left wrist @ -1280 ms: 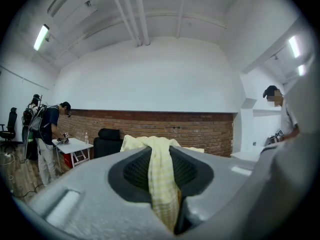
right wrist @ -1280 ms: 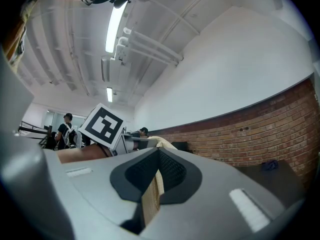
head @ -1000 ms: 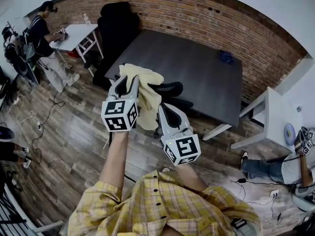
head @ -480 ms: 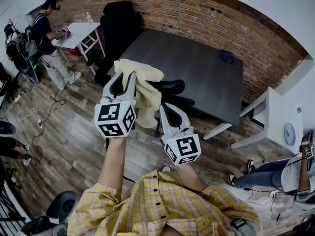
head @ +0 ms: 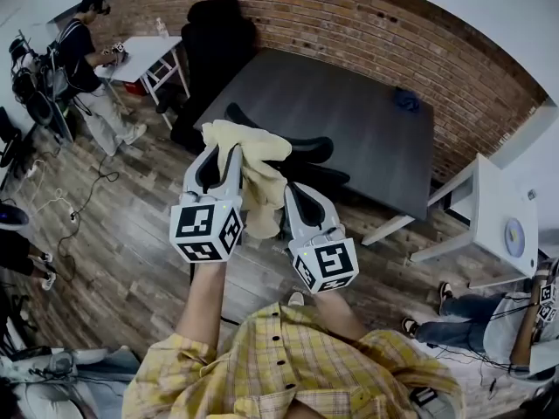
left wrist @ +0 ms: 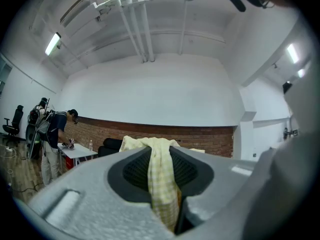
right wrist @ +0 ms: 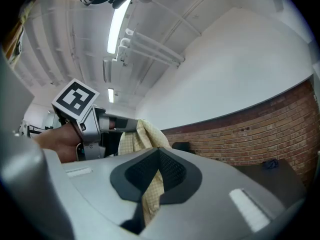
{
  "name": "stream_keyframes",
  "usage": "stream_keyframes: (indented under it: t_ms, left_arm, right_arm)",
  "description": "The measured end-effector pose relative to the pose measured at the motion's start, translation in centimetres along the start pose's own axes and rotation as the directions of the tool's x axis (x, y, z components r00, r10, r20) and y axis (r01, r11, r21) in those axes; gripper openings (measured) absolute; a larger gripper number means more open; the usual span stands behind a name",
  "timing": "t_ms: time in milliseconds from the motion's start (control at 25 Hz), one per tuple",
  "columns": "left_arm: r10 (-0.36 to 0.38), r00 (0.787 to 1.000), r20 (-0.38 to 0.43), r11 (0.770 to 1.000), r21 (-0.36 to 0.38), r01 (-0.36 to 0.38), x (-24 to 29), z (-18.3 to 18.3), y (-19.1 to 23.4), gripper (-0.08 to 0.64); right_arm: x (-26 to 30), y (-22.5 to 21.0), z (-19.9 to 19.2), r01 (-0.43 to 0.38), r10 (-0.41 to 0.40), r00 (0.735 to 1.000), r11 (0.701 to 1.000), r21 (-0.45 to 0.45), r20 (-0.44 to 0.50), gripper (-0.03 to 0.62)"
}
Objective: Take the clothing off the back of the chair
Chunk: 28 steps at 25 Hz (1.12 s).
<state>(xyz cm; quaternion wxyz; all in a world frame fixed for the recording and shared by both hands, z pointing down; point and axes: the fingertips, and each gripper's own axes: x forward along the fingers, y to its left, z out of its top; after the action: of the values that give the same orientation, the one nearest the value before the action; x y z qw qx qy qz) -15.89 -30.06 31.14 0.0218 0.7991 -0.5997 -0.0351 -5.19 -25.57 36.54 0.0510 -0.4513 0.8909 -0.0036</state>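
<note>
A pale yellow checked garment (head: 255,168) hangs between my two grippers, lifted clear above the black office chair (head: 301,160). My left gripper (head: 225,149) is shut on its upper edge; in the left gripper view the cloth (left wrist: 161,179) runs down between the dark pads. My right gripper (head: 288,192) is shut on a lower fold of the garment (right wrist: 150,194), which shows pinched between its jaws. In the right gripper view the left gripper (right wrist: 127,126) sits at the left with cloth draped over its tip.
A dark grey table (head: 349,120) stands behind the chair, with a blue thing (head: 403,101) at its far edge. A large black chair (head: 210,46) and a white table (head: 140,55) with a person (head: 83,59) lie far left. Another person (head: 515,321) sits at the right.
The left gripper has shifted slightly with the garment's top edge, and more of the black chair back now shows behind the cloth. The right gripper has stayed put.
</note>
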Motion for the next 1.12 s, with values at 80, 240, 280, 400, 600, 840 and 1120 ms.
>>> stream_keyframes:
  t_ms: [80, 240, 280, 400, 600, 840, 1120]
  left_arm:
    - [0.001, 1.0, -0.004, 1.0, -0.004, -0.001, -0.6, -0.4, 0.0, 0.098]
    - [0.008, 1.0, -0.016, 1.0, -0.019, -0.009, -1.8, -1.3, 0.0, 0.098]
    - [0.012, 1.0, -0.017, 1.0, -0.021, -0.012, -2.0, -1.5, 0.0, 0.098]
    - [0.02, 1.0, -0.02, 1.0, -0.023, -0.02, -2.8, -2.3, -0.2, 0.098]
    - [0.032, 0.999, -0.027, 0.999, -0.017, -0.033, -3.8, -3.3, -0.7, 0.098]
    - [0.034, 0.999, -0.039, 0.999, -0.037, -0.035, -4.4, -4.3, -1.7, 0.1]
    - [0.037, 0.999, -0.034, 0.999, -0.029, -0.038, -5.5, -5.3, -3.2, 0.1]
  right_arm:
    - [-0.1, 0.3, 0.0, 0.0, 0.0, 1.0, 1.0, 0.0, -0.001, 0.002]
    - [-0.3, 0.7, 0.1, 0.002, -0.002, 1.0, 1.0, 0.002, -0.003, 0.002]
    - [-0.3, 0.8, 0.1, 0.002, -0.002, 1.0, 1.0, 0.002, -0.003, 0.002]
    - [-0.5, 1.2, -0.1, 0.001, -0.001, 1.0, 1.0, 0.002, -0.002, 0.002]
    - [-1.0, 1.3, -0.1, 0.005, -0.005, 1.0, 1.0, 0.005, 0.0, 0.002]
    - [-1.4, 1.2, 0.2, 0.013, -0.013, 1.0, 1.0, -0.01, -0.009, 0.002]
    - [-2.1, 1.7, 0.4, 0.017, -0.017, 1.0, 1.0, -0.023, -0.005, 0.002]
